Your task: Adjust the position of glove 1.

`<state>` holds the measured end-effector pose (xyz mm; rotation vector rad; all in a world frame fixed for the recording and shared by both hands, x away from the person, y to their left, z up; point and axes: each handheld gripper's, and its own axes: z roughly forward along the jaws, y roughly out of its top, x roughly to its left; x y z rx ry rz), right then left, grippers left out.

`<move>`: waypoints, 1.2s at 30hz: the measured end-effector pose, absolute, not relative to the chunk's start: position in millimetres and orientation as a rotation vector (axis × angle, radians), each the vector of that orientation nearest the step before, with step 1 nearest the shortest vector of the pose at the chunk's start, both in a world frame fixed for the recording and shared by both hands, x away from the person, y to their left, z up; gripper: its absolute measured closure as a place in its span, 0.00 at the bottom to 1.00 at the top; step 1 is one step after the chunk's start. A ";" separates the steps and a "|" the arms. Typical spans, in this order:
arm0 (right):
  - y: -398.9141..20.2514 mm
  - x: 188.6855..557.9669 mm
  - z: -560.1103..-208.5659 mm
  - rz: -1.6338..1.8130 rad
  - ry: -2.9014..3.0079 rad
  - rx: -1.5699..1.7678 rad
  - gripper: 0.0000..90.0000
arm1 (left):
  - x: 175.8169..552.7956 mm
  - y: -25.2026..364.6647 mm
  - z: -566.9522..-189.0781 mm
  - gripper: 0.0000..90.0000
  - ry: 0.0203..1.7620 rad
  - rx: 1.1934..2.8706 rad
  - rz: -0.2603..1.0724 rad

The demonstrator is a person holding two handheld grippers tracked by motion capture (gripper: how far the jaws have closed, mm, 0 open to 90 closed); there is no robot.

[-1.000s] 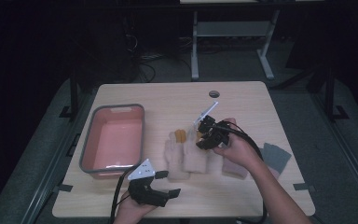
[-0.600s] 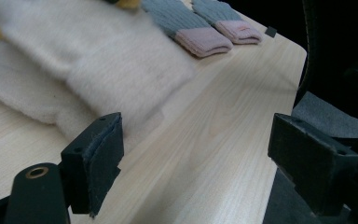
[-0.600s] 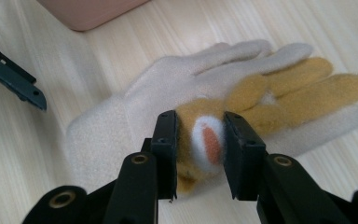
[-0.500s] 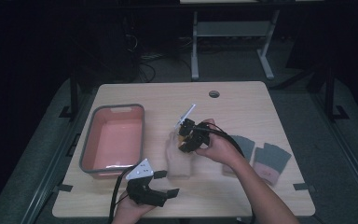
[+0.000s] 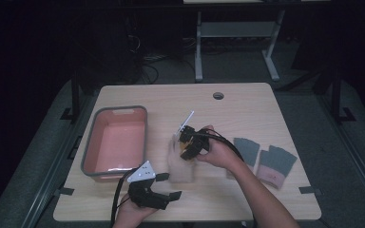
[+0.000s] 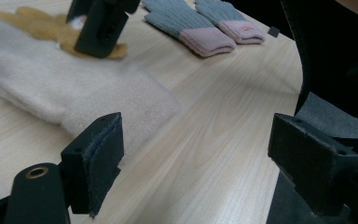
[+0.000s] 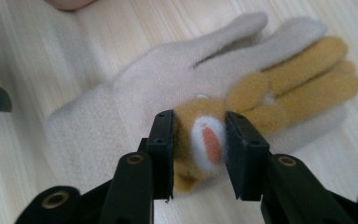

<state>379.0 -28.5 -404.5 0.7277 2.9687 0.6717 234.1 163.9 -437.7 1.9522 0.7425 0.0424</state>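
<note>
high view: the right gripper [image 5: 186,145] sits over a cream glove [image 5: 180,166] mid-table [image 5: 247,102], a pink tray [image 5: 115,140] toward the left edge, grey gloves [image 5: 266,159] toward the right edge.
left gripper view: the left gripper [image 6: 196,154] gapes wide, holding nothing, at the cream glove's cuff.
right gripper view: jaws clamp a tan glove [image 7: 261,100] lying on the cream one.

No readable text, label, brand, number or sign being shown in any view.
</note>
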 end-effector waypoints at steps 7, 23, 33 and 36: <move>-30.1 381.4 -402.5 0.707 2.964 0.754 0.57 | 234.7 164.6 -437.8 0.20 0.742 1.950 0.043; 16.3 386.9 -415.2 0.631 2.920 0.646 0.45 | 234.9 164.6 -437.6 0.20 0.747 1.944 0.036; 1.7 390.5 -422.9 0.562 2.949 0.569 0.44 | 236.0 161.0 -437.9 0.20 0.756 1.933 0.018; -7.1 390.2 -423.0 0.553 2.949 0.545 0.44 | 236.7 157.9 -437.6 0.20 0.759 1.941 0.012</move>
